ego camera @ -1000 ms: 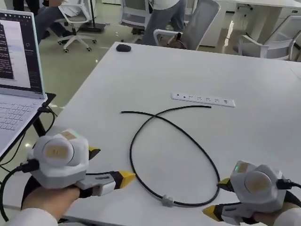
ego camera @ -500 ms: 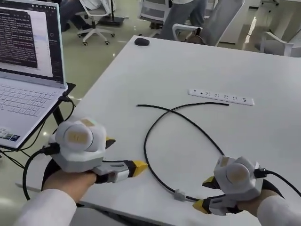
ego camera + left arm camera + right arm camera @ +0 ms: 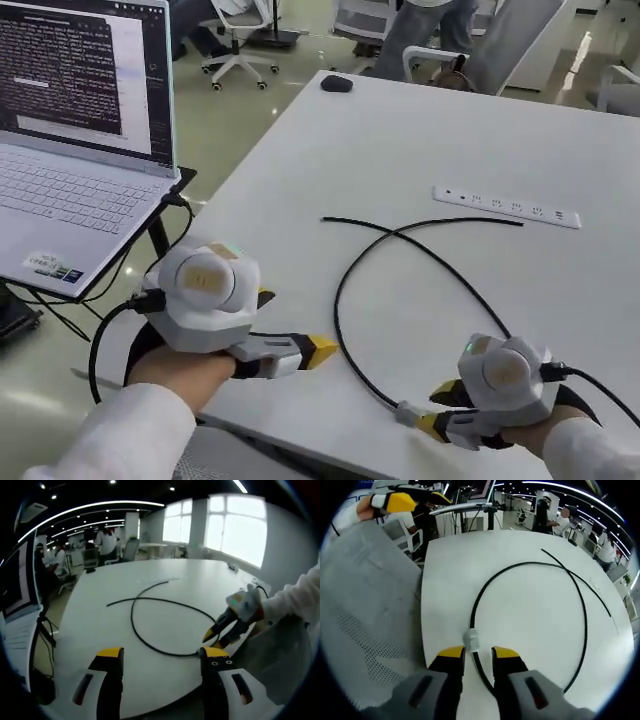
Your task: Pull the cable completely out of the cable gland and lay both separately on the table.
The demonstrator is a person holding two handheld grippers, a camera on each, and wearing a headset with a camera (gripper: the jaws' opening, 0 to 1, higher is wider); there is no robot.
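The right tool, jaws narrowly parted, is straddling the cable at the near edge of the table, the cable gland lying just beyond its tips, while the released left tool is hovering well left.

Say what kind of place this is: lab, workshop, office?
Most likely an open-plan office: a wide white table with a power strip on it, an open laptop beside it, and swivel chairs on the floor behind.

table, cable, gland, power strip, mouse
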